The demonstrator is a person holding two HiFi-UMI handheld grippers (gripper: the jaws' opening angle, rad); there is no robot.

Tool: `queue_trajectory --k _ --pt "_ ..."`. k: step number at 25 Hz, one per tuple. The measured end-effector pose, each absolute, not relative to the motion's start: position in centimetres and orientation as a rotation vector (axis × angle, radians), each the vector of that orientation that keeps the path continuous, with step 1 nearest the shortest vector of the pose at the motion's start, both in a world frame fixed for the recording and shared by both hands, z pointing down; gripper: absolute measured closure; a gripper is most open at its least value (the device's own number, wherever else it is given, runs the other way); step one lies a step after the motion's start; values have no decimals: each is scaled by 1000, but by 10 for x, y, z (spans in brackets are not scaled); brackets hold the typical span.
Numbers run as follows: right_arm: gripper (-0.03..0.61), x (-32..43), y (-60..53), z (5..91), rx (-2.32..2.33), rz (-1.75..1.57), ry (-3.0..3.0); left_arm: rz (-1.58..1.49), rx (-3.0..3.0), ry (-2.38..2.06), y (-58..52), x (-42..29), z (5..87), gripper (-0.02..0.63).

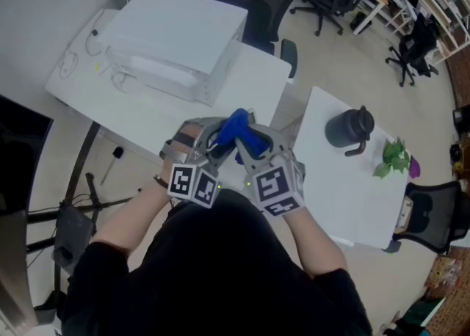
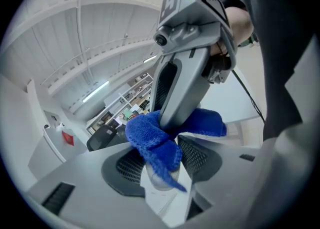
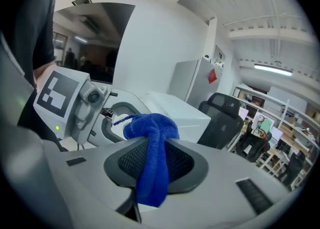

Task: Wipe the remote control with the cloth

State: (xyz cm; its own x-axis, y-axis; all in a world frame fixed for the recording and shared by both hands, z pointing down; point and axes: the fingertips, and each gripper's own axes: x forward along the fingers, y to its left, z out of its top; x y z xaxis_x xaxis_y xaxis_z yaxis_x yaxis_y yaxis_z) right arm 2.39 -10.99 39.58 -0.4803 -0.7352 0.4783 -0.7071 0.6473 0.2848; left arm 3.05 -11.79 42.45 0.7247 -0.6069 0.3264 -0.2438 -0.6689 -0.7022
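Remote control (image 2: pixel 156 181), one; cloth (image 2: pixel 152 140), one

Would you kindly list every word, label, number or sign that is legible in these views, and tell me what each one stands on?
No text can be read anywhere.
Left marker cube: black-and-white square patterns only, no letters.
Right marker cube: the same, patterns only.
Red sign in the background: too small to read.
Goods on the shelves: too blurred to read.
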Motion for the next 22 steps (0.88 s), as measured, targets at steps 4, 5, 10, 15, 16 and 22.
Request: queue_trajectory --k 4,5,10,15,16,22 --pt "477 52 -119 395 1226 11 -2254 -703 -2283 632 -112 31 420 410" --pt "477 59 -121 396 1246 21 -2246 -697 -2285 630 -111 31 420 410" --pt "477 84 -133 392 1328 51 -2223 -676 -2290 638 -108 28 416 410" --pt "477 68 -119 365 1325 33 -2304 -688 -2306 679 -115 23 417 410" --pt "477 55 -111 362 1284 23 -2332 -691 -2307 692 -117 21 417 410" --pt "477 -8 -87 378 1033 -70 -2366 -683 -2282 685 -117 24 413 410"
